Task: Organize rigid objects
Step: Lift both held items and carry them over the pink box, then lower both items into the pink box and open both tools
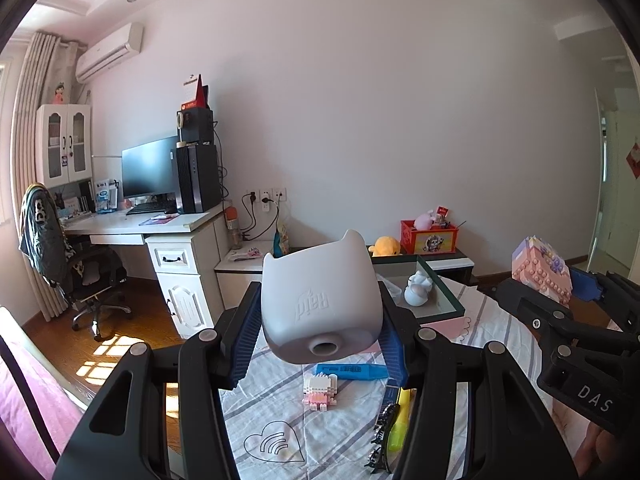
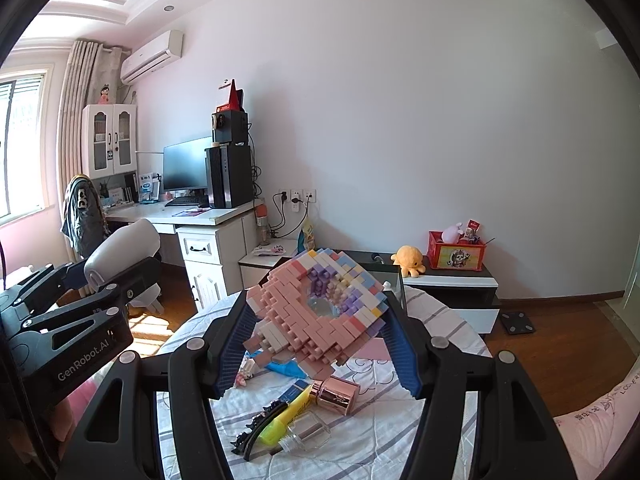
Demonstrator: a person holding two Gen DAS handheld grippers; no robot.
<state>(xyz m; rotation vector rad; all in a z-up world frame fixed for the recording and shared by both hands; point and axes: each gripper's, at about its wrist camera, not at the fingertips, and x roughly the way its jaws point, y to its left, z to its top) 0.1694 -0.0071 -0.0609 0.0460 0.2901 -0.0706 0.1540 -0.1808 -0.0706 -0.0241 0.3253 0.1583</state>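
Blue-padded fingers point(image 1: 245, 332) of the left gripper point(image 1: 320, 334) are clamped on a grey Raid dispenser point(image 1: 318, 300), held in the air above a striped bed sheet point(image 1: 280, 412). Its round socket hole faces the camera at 6 o'clock and its two rounded ear-like corners point away toward 12 o'clock, so the long axis runs roughly along the fingers; the embossed logo reads upside down on its matte, smooth-cornered shell.

At 3 o'clock in the same view, the right gripper point(image 2: 318, 320) is closed on a pastel brick model point(image 2: 316, 312), a ring-shaped build of pink, lilac, white and pale blue studded blocks, tilted with its central opening facing the lens.

Below on the sheet lie a blue highlighter point(image 1: 352, 371), a small pink-and-white brick figure point(image 1: 319, 391), a yellow highlighter point(image 2: 286, 414), a black hair claw point(image 2: 258, 428), a rose-gold cap point(image 2: 335, 394) and a clear bottle point(image 2: 308, 434). Toward 12 o'clock a green-rimmed tray point(image 1: 448, 300) holds a white figurine point(image 1: 418, 290).
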